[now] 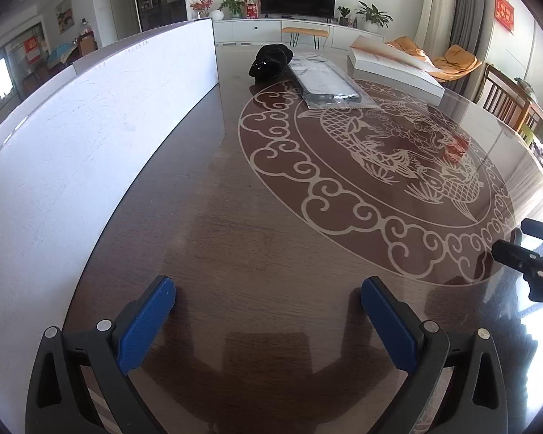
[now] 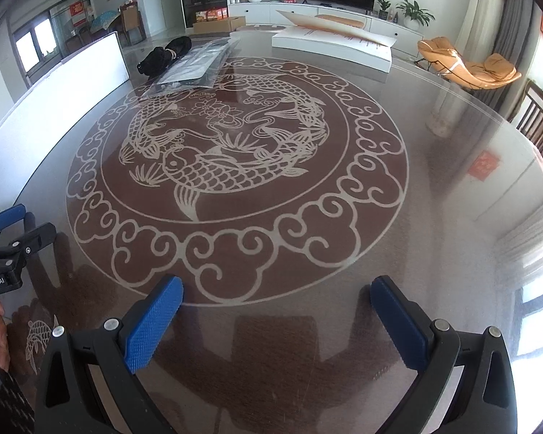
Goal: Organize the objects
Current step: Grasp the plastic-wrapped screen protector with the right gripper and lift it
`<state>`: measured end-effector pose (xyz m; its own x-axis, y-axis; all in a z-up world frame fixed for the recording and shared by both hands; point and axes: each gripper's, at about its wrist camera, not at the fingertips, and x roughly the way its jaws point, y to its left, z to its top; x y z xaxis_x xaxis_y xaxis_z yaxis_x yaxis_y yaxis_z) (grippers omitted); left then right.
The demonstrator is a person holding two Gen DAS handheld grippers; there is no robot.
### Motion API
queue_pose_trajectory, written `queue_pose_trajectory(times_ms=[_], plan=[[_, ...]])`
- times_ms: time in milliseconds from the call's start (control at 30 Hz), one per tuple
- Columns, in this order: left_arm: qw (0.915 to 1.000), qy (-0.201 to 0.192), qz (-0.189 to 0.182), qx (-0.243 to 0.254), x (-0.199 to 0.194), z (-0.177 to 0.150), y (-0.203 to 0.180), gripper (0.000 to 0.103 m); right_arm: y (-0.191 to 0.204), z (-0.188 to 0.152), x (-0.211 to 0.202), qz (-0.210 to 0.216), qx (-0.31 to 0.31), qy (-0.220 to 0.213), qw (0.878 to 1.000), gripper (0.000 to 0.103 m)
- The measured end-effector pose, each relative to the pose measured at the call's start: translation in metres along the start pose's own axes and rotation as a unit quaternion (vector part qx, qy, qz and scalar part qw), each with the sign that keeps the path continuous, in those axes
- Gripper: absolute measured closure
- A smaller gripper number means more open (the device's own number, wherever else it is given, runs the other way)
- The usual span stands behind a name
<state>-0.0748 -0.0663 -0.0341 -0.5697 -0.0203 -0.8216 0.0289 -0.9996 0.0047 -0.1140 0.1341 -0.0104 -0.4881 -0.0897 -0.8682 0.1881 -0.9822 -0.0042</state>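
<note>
We are holding the left gripper (image 1: 268, 311) and the right gripper (image 2: 277, 311) low over the near edge of the glass-topped table (image 2: 434, 217), both spread wide and carrying nothing. We are judging this as the start: nothing is being sorted yet. The black bundle (image 1: 271, 62) and the plastic-wrapped flat package (image 1: 325, 83) are touching at twelve o'clock, with the white box (image 1: 394, 70) at one o'clock. Next we need a long forward reach; the bundle looks like cloth, though we cannot be sure.
</note>
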Motion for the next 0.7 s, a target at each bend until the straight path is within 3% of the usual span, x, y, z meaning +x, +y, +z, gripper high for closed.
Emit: queue_pose_trajectory(times_ms=[167,400,600,700], plan=[[1.0000,0.000,-0.001,0.000,0.000,0.000,0.000,0.000,0.016,0.082,0.021,0.039,-0.006,-0.037,0.999,0.000],[1.0000,0.001,-0.002,0.001,0.000,0.001,0.000,0.000,0.070,0.187,0.091,0.057,-0.018,-0.011,0.998,0.000],[1.0000,0.001,-0.002,0.001,0.001,0.001,0.000,0.000,0.100,0.225,0.130,0.047,-0.006,0.013,0.999,0.000],[1.0000,0.001,-0.002,0.001,0.000,0.000,0.000,0.000,0.116,0.232,0.136,0.033,-0.034,0.014,0.999,0.000]])
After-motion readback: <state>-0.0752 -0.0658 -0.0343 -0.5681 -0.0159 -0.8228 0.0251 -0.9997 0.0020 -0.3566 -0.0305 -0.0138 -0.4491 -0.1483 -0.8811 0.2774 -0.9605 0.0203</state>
